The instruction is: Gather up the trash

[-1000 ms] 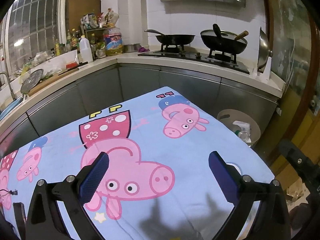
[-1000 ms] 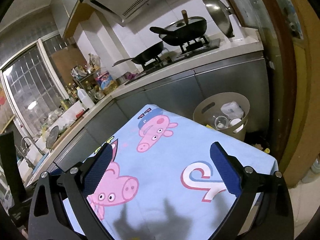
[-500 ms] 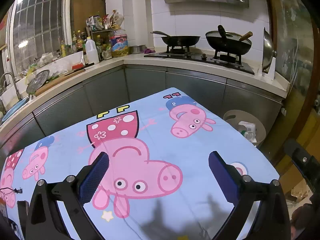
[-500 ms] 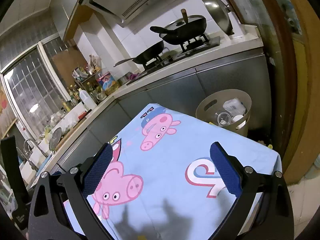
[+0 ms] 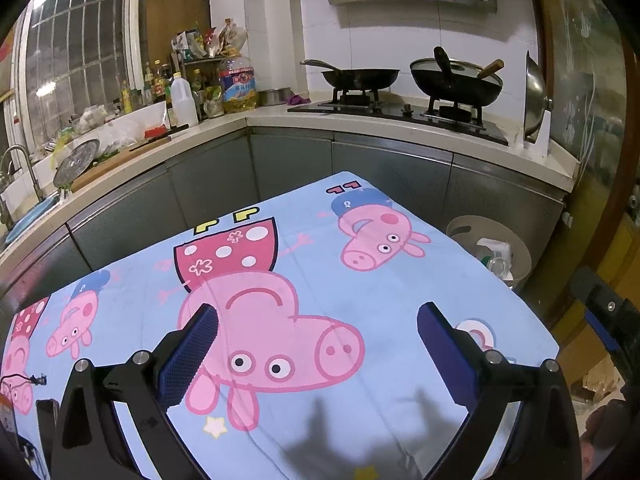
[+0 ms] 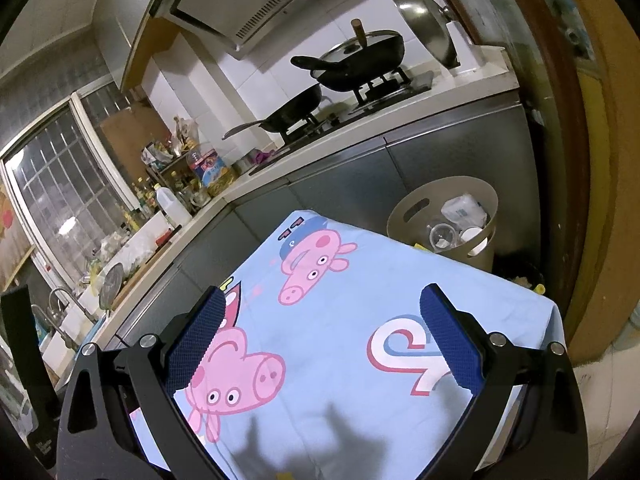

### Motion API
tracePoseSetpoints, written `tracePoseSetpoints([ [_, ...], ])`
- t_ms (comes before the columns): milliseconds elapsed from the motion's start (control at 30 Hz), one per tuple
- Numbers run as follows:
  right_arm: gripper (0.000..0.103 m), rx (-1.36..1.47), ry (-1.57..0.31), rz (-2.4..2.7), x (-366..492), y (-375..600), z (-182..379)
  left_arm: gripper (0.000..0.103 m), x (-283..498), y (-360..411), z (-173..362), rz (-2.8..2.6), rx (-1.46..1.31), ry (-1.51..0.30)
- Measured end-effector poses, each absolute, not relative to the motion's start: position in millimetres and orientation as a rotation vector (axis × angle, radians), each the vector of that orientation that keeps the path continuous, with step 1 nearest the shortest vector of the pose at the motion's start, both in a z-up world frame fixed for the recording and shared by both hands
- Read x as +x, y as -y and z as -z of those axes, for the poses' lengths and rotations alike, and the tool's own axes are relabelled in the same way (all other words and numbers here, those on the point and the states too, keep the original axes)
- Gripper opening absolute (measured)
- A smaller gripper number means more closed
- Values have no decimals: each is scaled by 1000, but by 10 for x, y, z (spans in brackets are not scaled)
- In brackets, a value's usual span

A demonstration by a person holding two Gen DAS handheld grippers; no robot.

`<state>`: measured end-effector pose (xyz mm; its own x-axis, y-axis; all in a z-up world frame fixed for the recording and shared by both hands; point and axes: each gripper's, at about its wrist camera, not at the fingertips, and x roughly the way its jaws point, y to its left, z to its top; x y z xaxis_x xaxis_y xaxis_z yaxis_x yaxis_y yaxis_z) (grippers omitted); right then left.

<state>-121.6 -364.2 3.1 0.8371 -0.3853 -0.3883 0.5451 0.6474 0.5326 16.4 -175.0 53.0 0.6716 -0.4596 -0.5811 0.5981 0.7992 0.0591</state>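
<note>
The left gripper (image 5: 318, 336) hangs above the table with its blue pads spread wide apart and nothing between them. The right gripper (image 6: 320, 320) is likewise wide open and holds nothing. Both look down on a light blue tablecloth (image 5: 360, 300) printed with pink cartoon pigs.

The trash bin (image 6: 444, 216), a beige round tub with handle slots, stands on the floor just past the far right corner of the table, at about 1 o'clock in the right wrist view and at 3 o'clock in the left wrist view (image 5: 490, 248). Inside it lies the trash (image 6: 460, 220): a crumpled white packet, a clear plastic cup and a white cup, piled against one another.

Behind the table, at 12 o'clock in the left wrist view, runs a counter (image 5: 400, 124) with grey cabinet fronts. On its stove sit a frying pan (image 5: 360, 76) and a lidded wok (image 5: 456, 80), side by side but apart. A metal lid (image 5: 538, 96) stands upright at the counter's right end. At 10 o'clock, bottles (image 5: 184, 96) crowd the corner near the window (image 5: 76, 52).
</note>
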Motion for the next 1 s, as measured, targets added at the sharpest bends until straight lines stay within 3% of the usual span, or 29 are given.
tracePoseSetpoints([
  [1000, 97, 704, -275, 533, -1169, 3683, 85, 99, 196, 1802, -361, 611, 319, -627],
])
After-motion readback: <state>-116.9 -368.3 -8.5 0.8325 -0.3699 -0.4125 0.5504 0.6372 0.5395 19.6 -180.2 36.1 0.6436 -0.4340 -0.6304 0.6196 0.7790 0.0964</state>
